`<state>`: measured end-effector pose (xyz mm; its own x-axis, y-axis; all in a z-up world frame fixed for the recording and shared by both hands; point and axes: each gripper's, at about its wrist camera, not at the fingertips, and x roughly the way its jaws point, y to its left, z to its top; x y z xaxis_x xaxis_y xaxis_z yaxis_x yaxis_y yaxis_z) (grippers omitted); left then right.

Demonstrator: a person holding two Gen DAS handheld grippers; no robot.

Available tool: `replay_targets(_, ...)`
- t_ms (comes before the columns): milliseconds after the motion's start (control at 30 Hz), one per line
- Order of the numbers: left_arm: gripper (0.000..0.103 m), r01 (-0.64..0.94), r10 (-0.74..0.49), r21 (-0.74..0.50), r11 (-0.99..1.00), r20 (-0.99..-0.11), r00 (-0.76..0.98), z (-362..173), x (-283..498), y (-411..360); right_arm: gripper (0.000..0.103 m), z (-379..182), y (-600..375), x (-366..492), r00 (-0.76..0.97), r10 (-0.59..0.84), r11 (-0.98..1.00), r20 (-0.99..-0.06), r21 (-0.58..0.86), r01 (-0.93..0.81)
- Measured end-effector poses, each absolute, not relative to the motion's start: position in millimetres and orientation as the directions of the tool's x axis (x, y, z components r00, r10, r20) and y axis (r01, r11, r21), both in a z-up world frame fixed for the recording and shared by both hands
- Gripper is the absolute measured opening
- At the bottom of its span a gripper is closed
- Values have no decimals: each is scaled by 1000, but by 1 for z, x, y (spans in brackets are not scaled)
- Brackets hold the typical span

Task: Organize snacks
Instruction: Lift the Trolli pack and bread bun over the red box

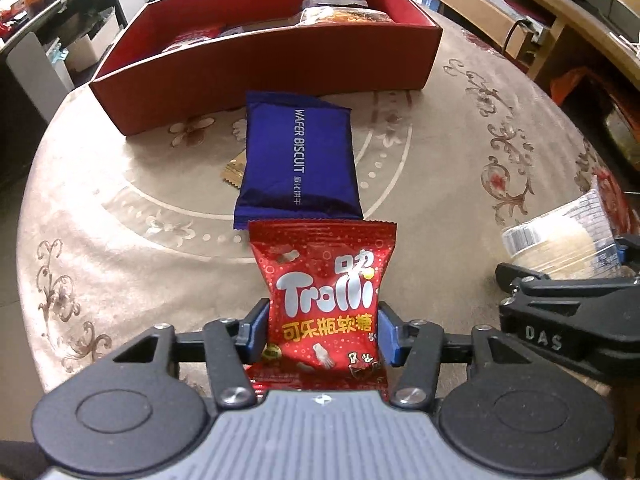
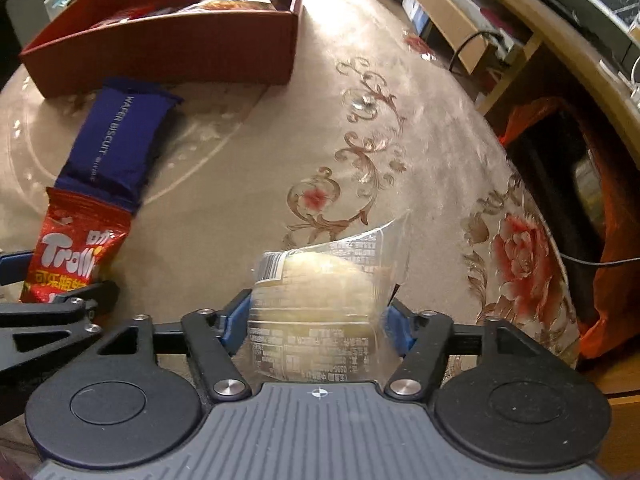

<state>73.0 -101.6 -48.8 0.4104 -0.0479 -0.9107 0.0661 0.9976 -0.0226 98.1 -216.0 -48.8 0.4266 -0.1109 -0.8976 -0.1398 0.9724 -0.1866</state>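
My left gripper (image 1: 322, 314) is shut on a red Trolli gummy packet (image 1: 324, 272), its blue pads pressing both sides; the packet also shows in the right wrist view (image 2: 72, 248). My right gripper (image 2: 316, 316) is shut on a clear packet with a pale pastry (image 2: 320, 288) inside, also visible at the edge of the left wrist view (image 1: 560, 240). A blue wafer biscuit pack (image 1: 298, 160) lies flat on the table just beyond the Trolli packet. Behind it stands an open red box (image 1: 260, 64) holding several snack packets.
The round table wears a beige flowered cloth (image 2: 340, 160). A small gold wrapper (image 1: 232, 172) pokes out from under the blue pack. An orange bag (image 2: 600, 280) sits off the table's right edge, with wooden shelving (image 2: 460, 8) behind. Chairs and desks stand far left.
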Motion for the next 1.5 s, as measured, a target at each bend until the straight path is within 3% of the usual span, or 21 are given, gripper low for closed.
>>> replay_targets(433,51,75,-51,-16,997,-867,495,-23,65,-85,68,-25,-180,78,546,-147,947,-825,-277,-162)
replay_targets(800,51,30,-19,-3,1000,-832,555,-3,75,-73,68,-3,-169,84,615,-119,952,-779,-265,-151)
replay_targets(1500,51,-28,12,-8,1000,-760,650,35,147,-60,68,39,-154,143,734,-130,952,-666,-290,-94)
